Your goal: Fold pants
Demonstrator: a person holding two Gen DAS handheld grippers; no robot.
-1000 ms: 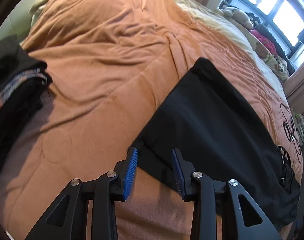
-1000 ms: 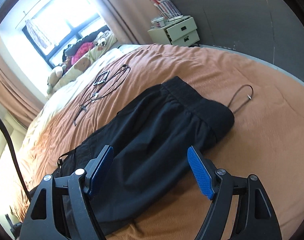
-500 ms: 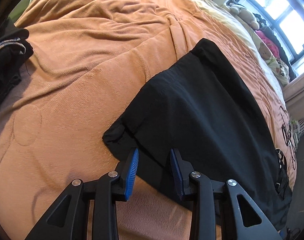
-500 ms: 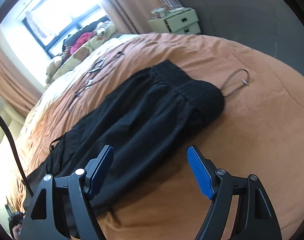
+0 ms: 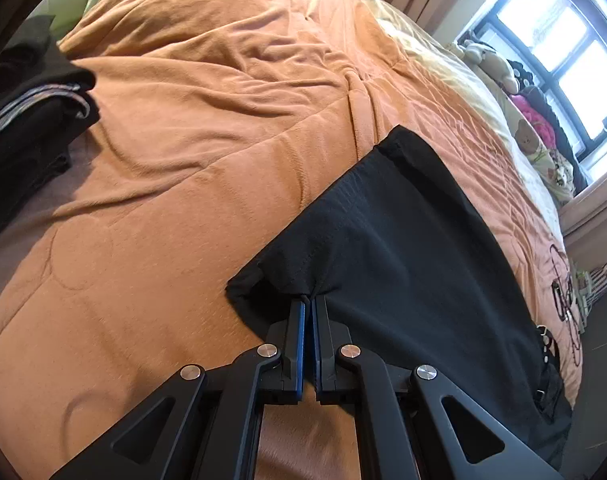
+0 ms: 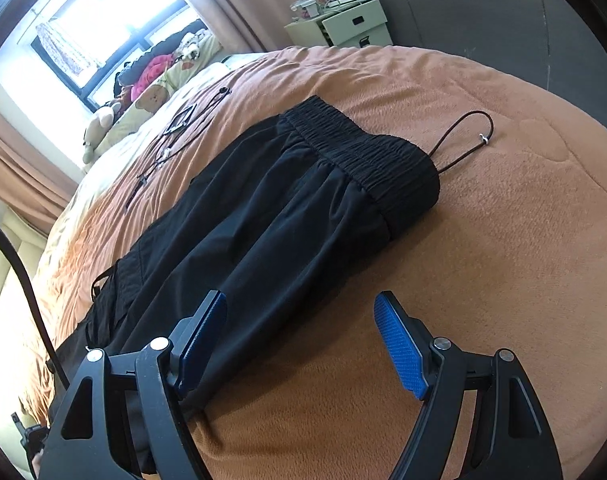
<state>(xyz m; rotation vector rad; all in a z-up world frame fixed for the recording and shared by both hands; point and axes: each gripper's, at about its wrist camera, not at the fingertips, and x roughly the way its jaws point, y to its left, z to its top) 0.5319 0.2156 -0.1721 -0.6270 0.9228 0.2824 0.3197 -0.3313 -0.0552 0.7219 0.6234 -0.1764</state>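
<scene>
place: home bedroom | evidence: bed with orange blanket [image 5: 207, 152], curtained window [image 6: 115, 20], likely plush toys [image 5: 491, 64]

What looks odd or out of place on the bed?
A drawstring loop sticks out of the pants at the waistband, lying loose on the blanket. Loose cables lie beyond the pants, toward the window.

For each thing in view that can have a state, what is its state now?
left gripper: jaws have just closed, shut on a pinch of the pants' edge.
right gripper: jaws open, holding nothing.
black pants: lying flat on the orange blanket, not yet folded across.
drawstring: loose, looped out beside the waistband.
dark clothes: folded, stacked at the bed's side.
</scene>
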